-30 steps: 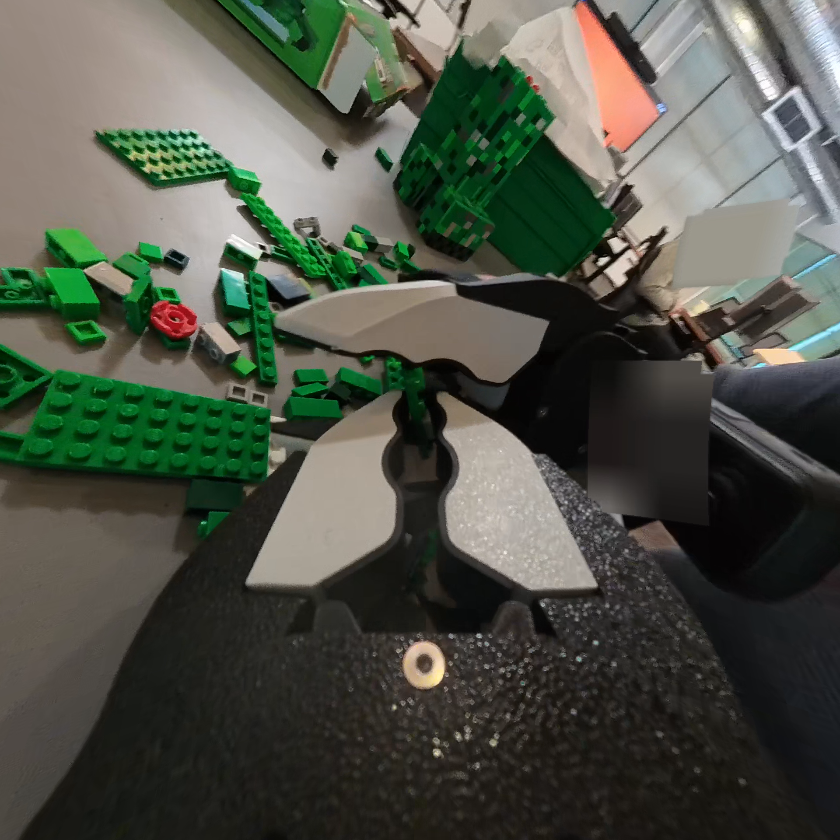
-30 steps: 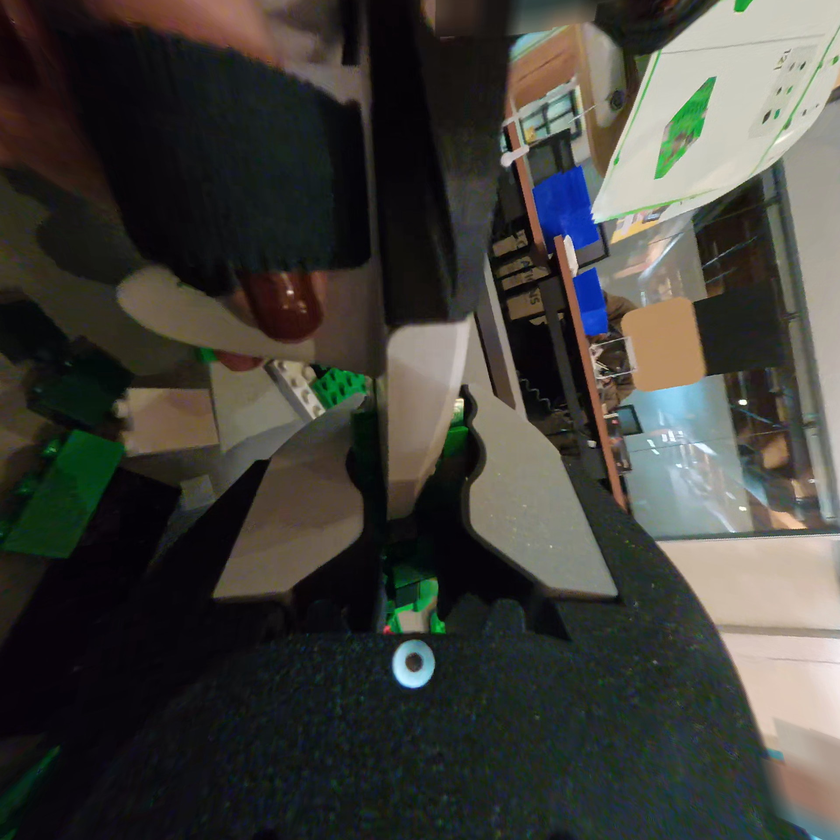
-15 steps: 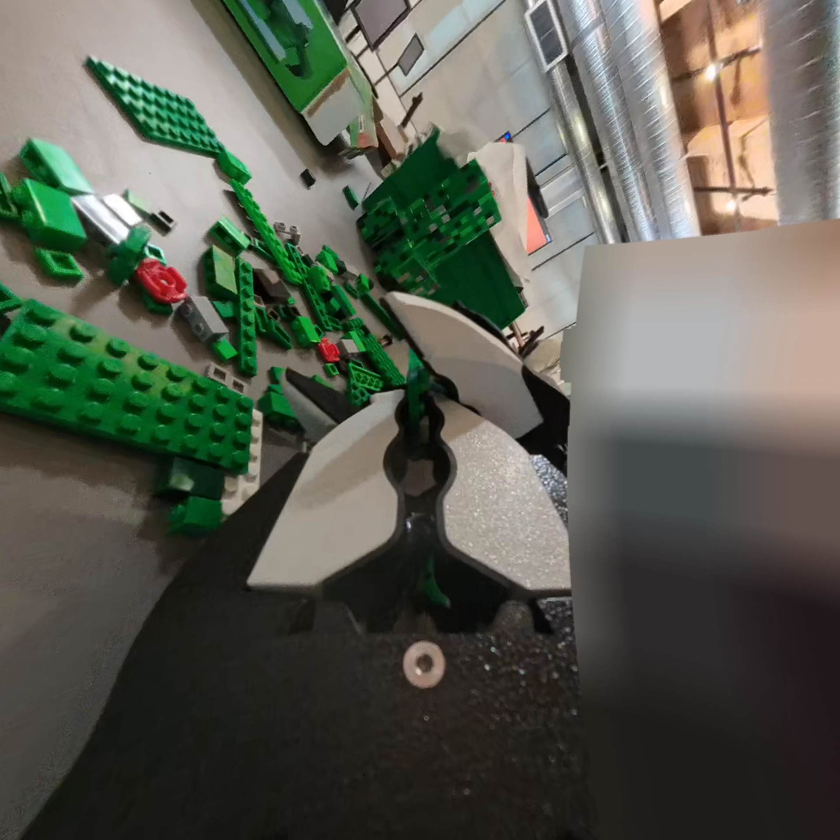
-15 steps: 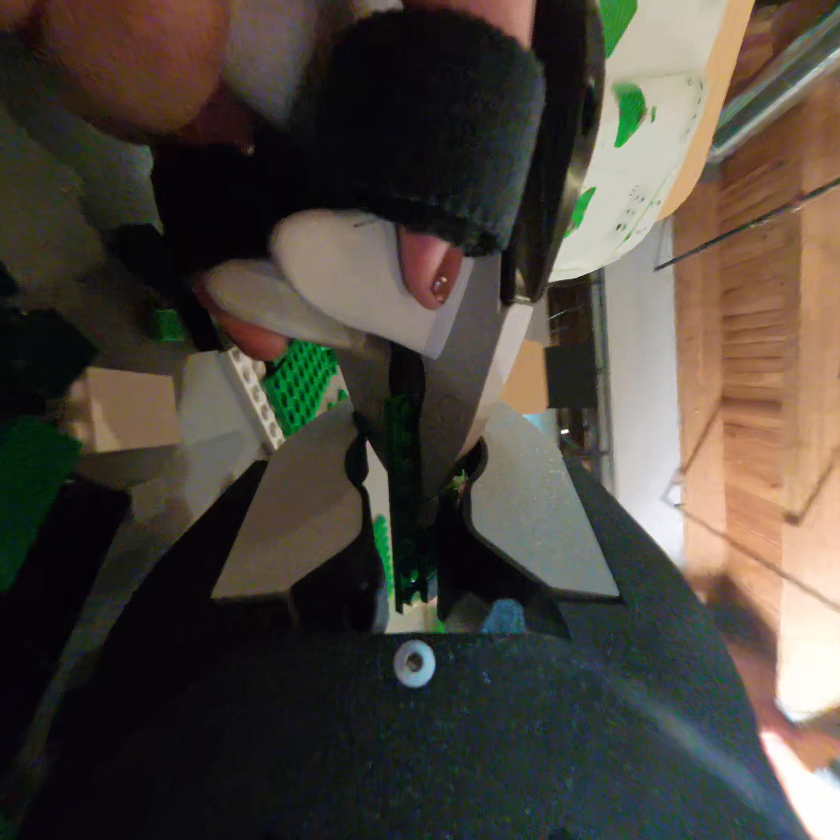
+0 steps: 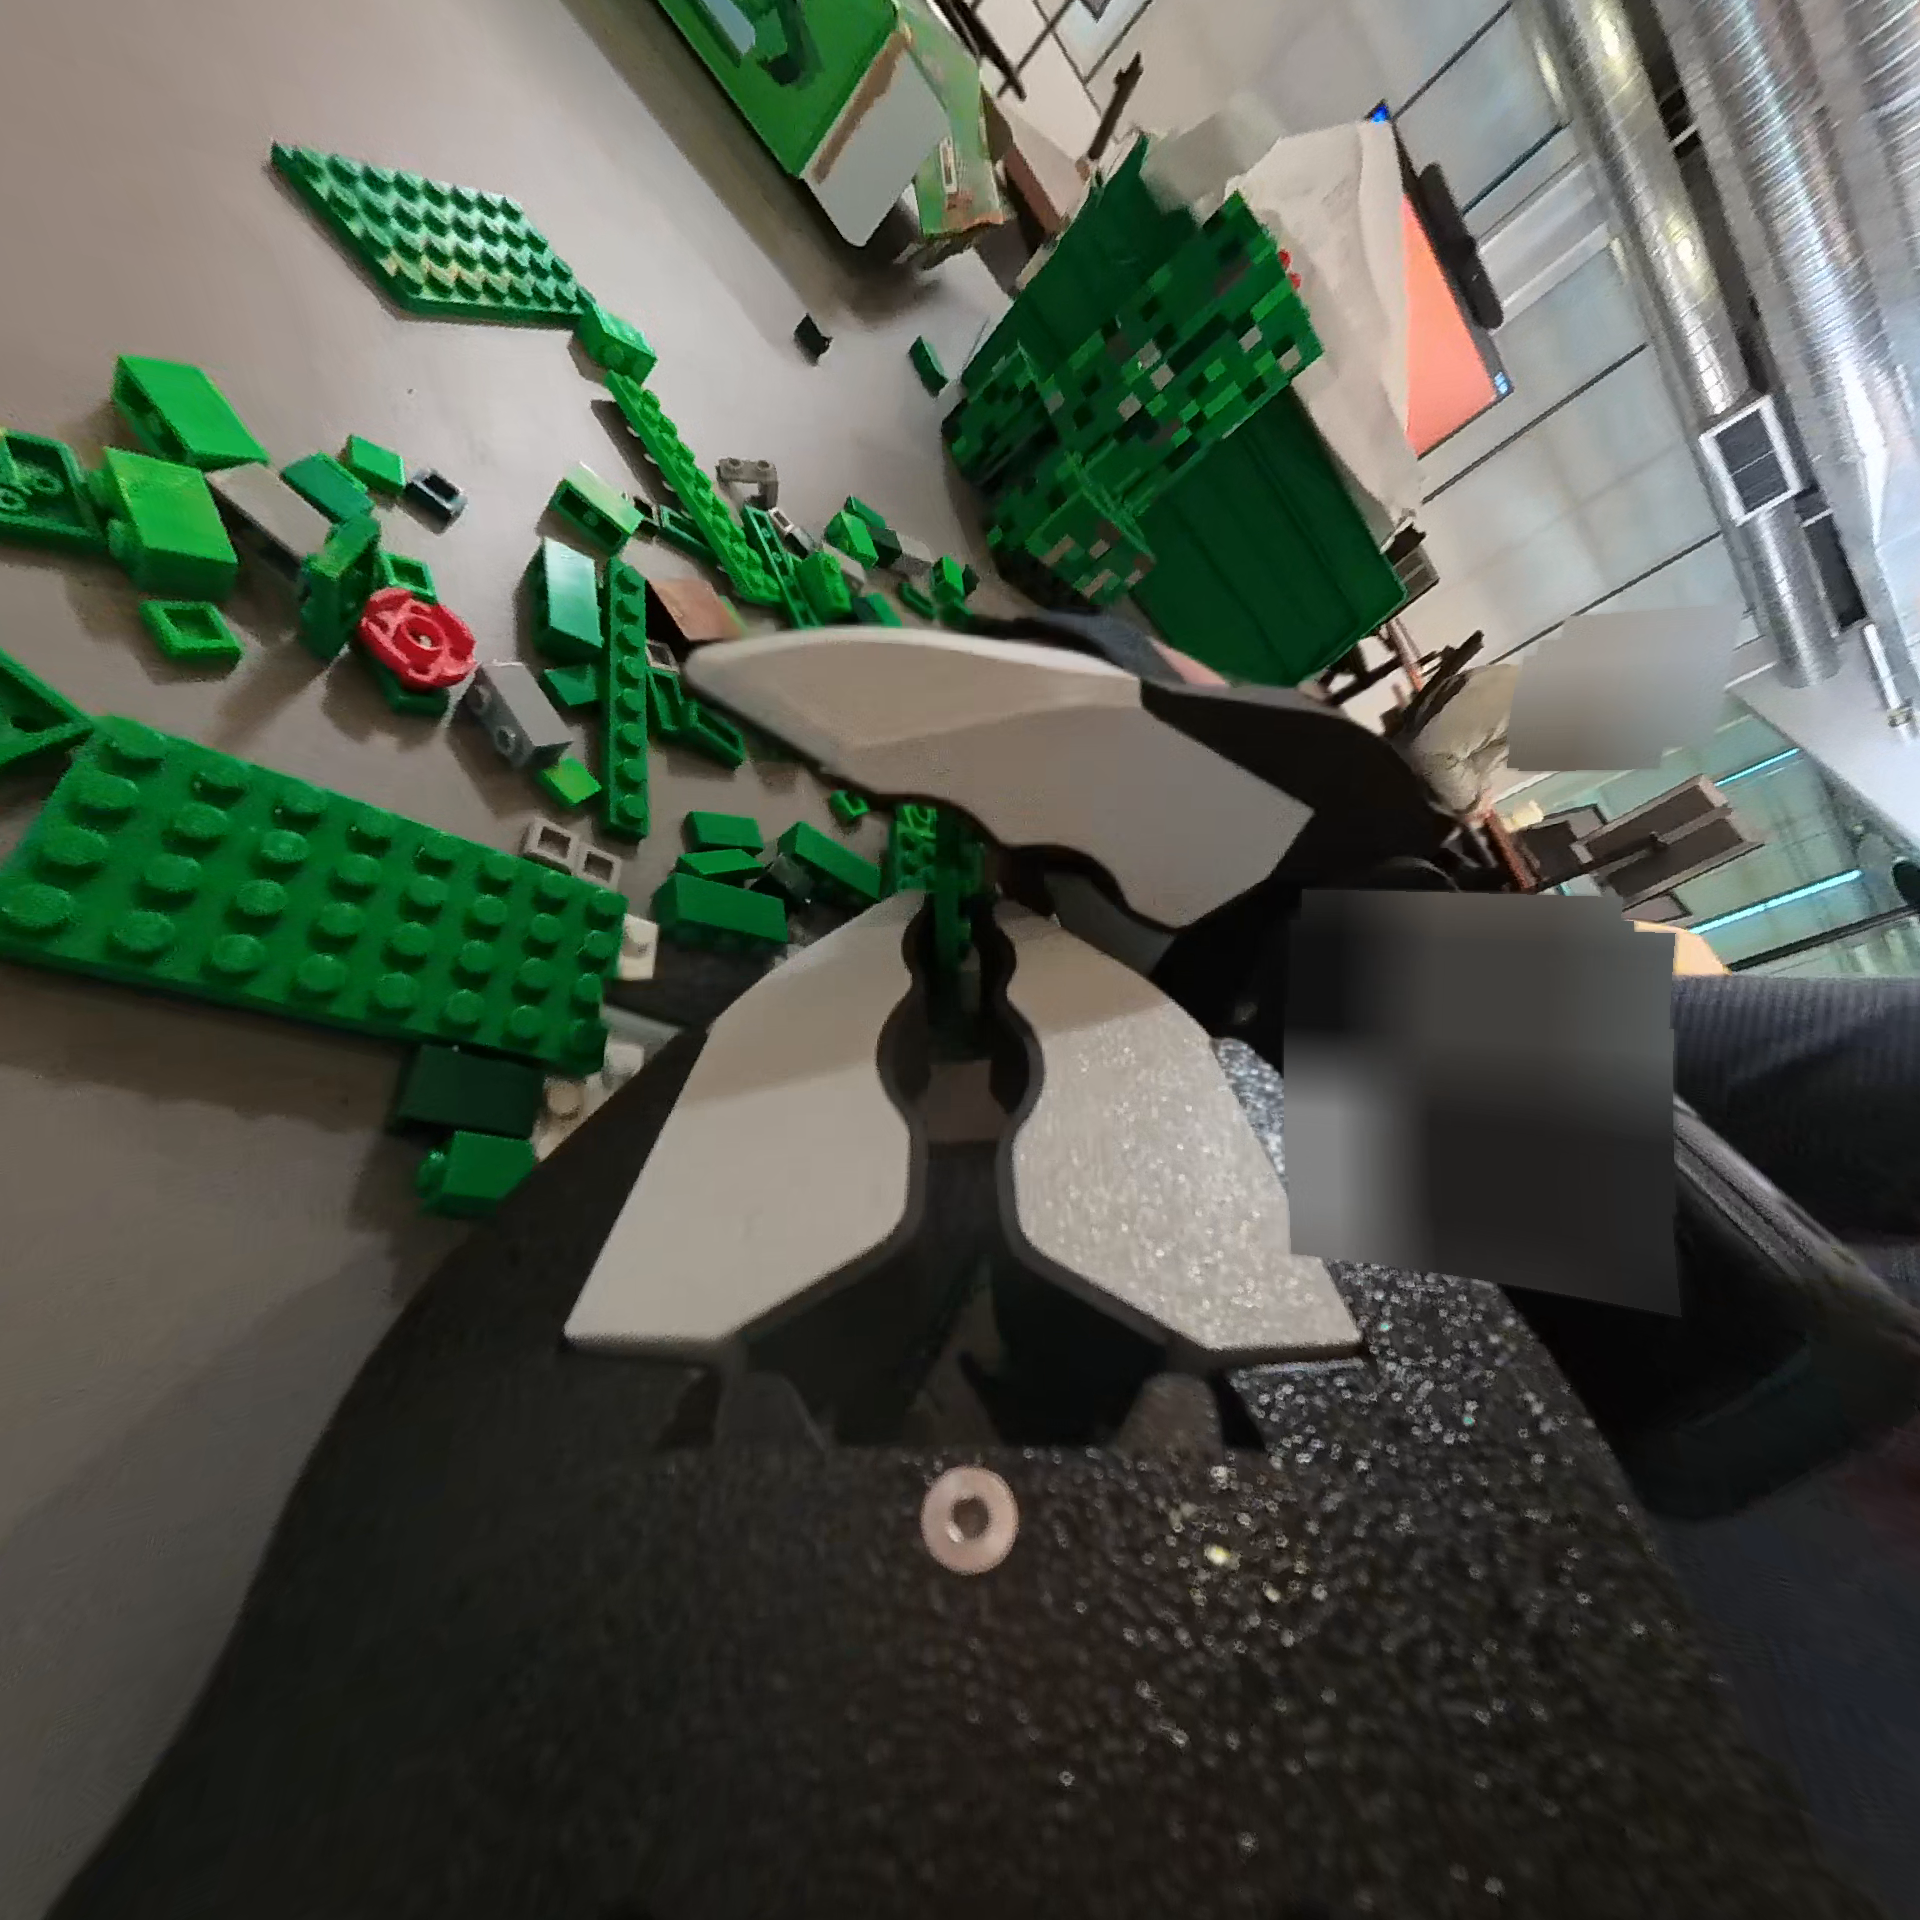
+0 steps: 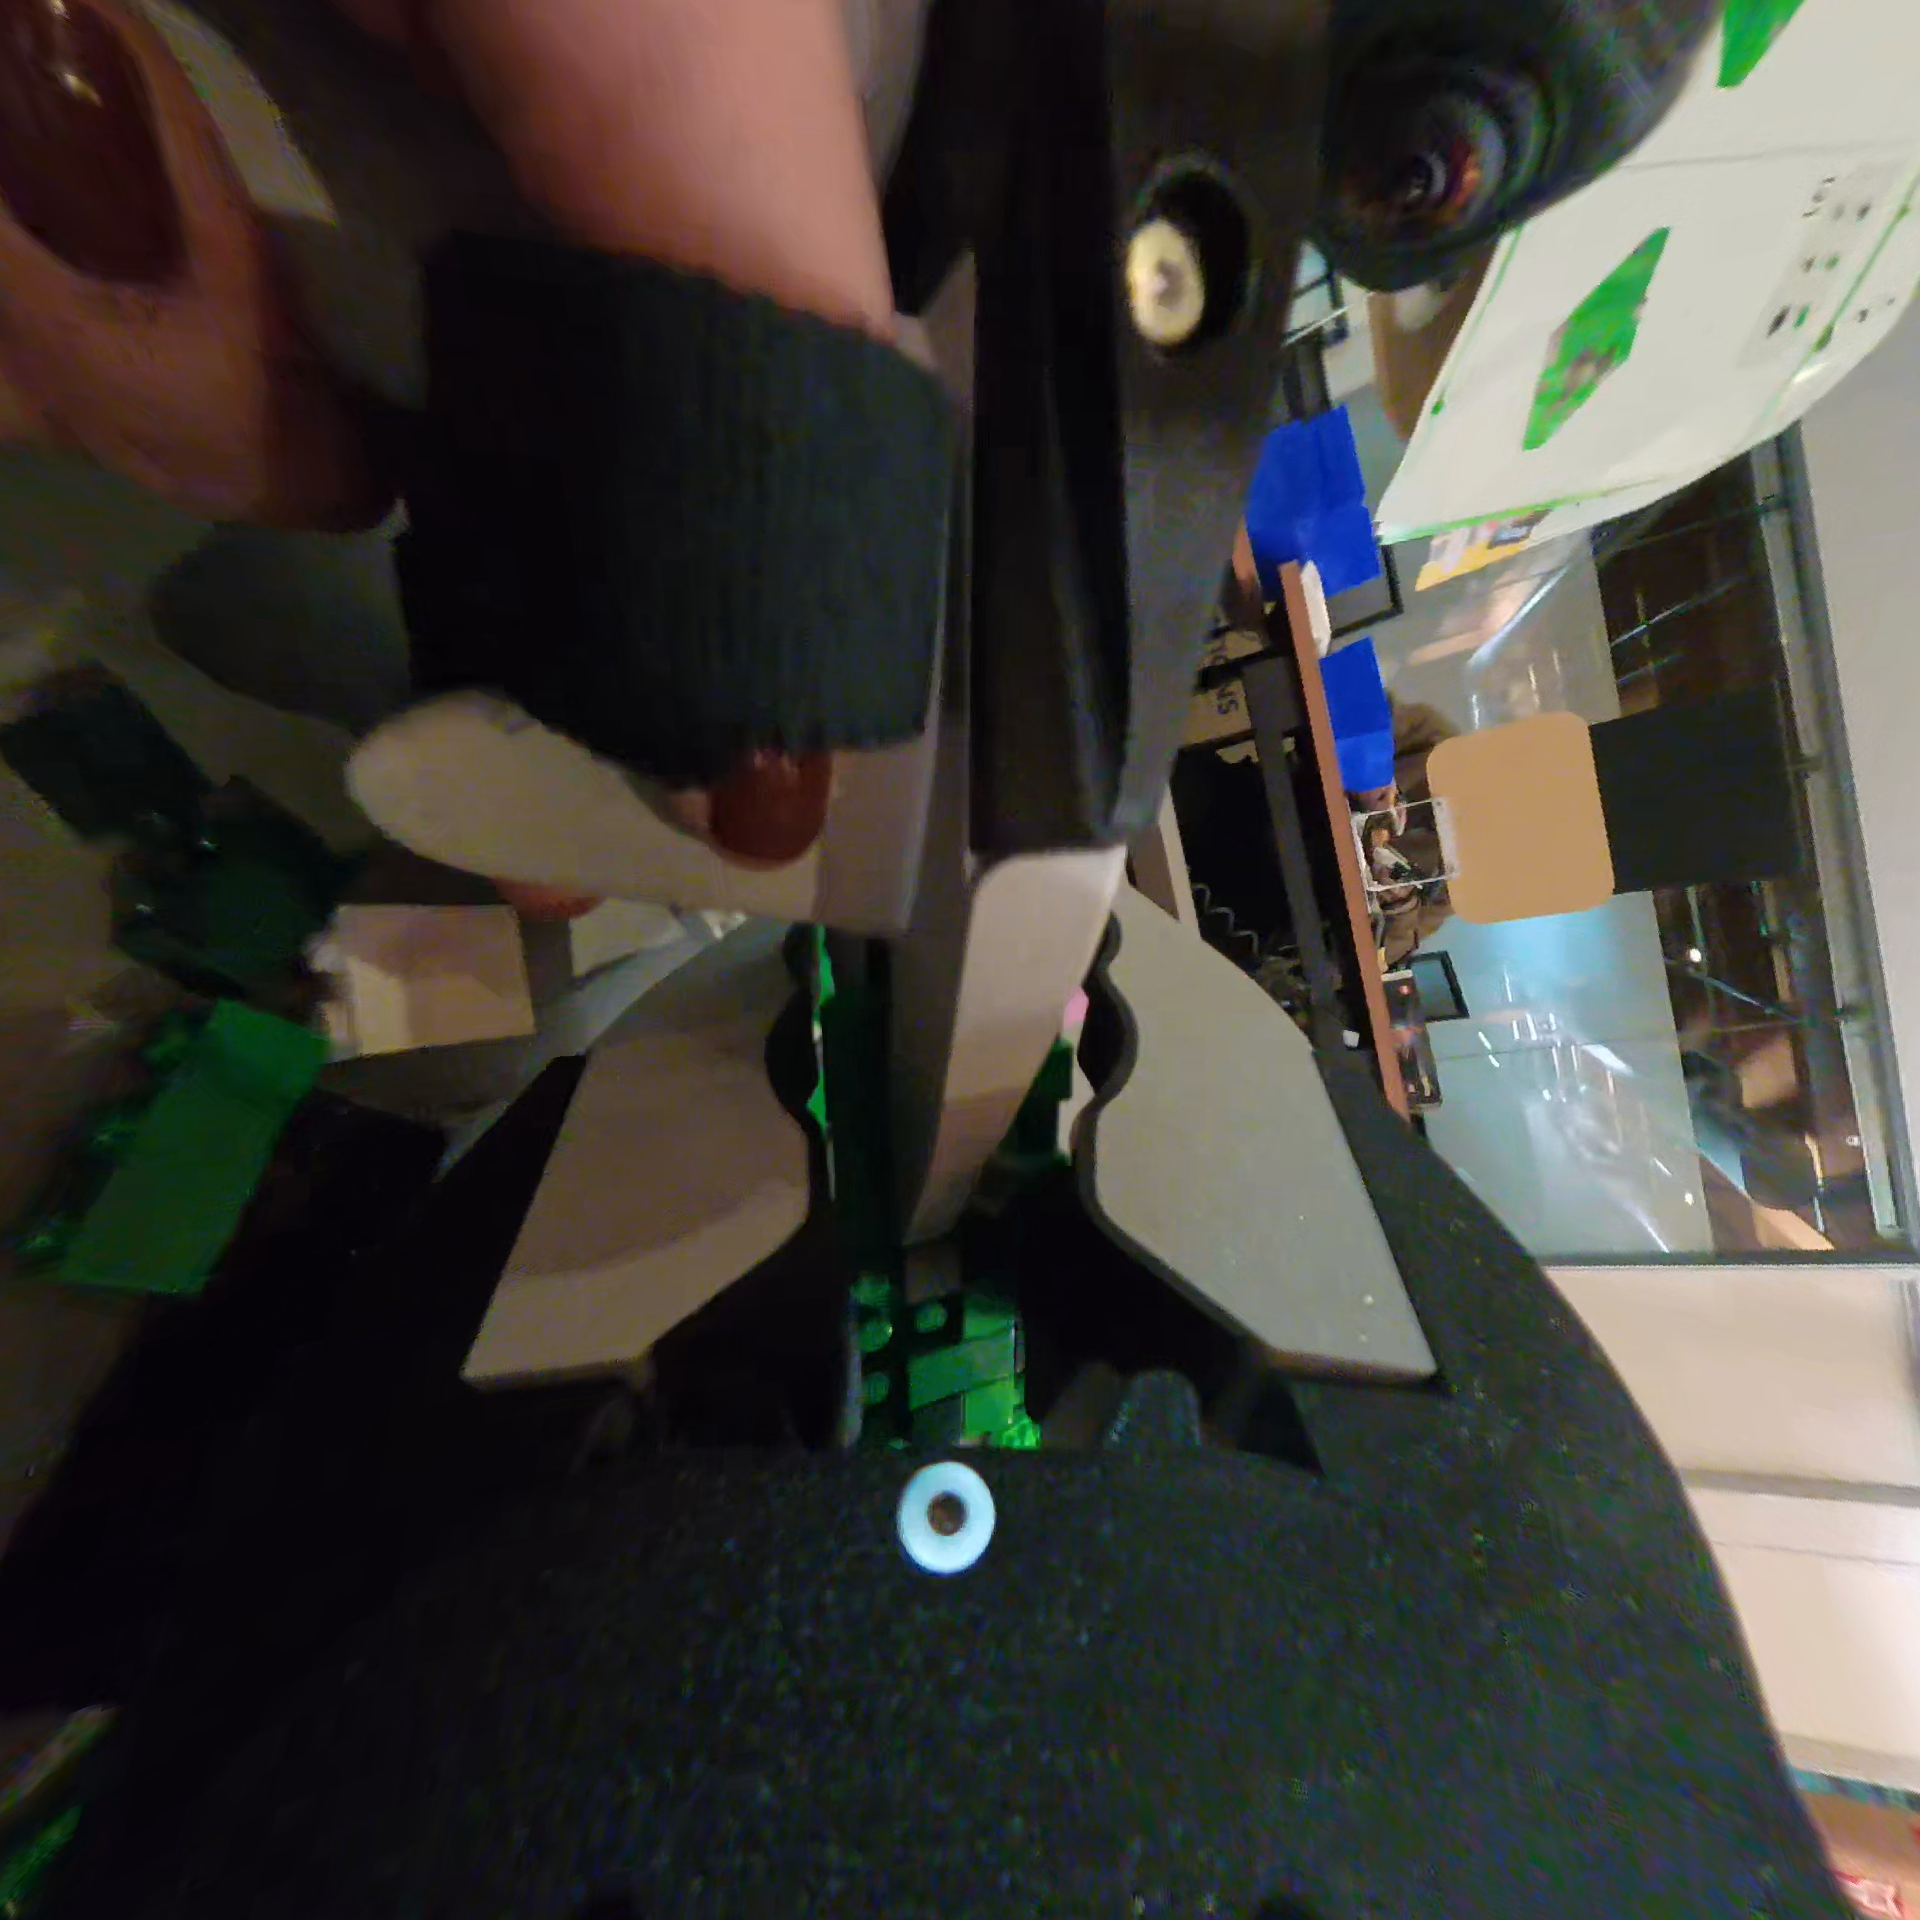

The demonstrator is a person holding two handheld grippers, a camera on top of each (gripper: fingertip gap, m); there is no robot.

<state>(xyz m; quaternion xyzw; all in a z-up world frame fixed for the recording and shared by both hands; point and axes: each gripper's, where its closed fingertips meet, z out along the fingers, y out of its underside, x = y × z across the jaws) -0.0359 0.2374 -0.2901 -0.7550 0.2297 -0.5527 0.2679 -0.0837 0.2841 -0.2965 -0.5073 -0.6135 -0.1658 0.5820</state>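
Left gripper (image 5: 961, 925) jaws closed on a narrow studded green brick strip (image 5: 951, 883), held above the grey tabletop (image 5: 208, 1299); the right gripper (image 6: 951, 956) grips the same strip (image 6: 826, 1039) from the other end, its jaws pinched on it with one left finger wedged between them. Below on the tabletop: large green studded plate (image 5: 301, 914), red round stud piece (image 5: 418, 639), loose small green bricks (image 5: 717, 883), and farther off a built green pixel-pattern block model (image 5: 1143, 416).
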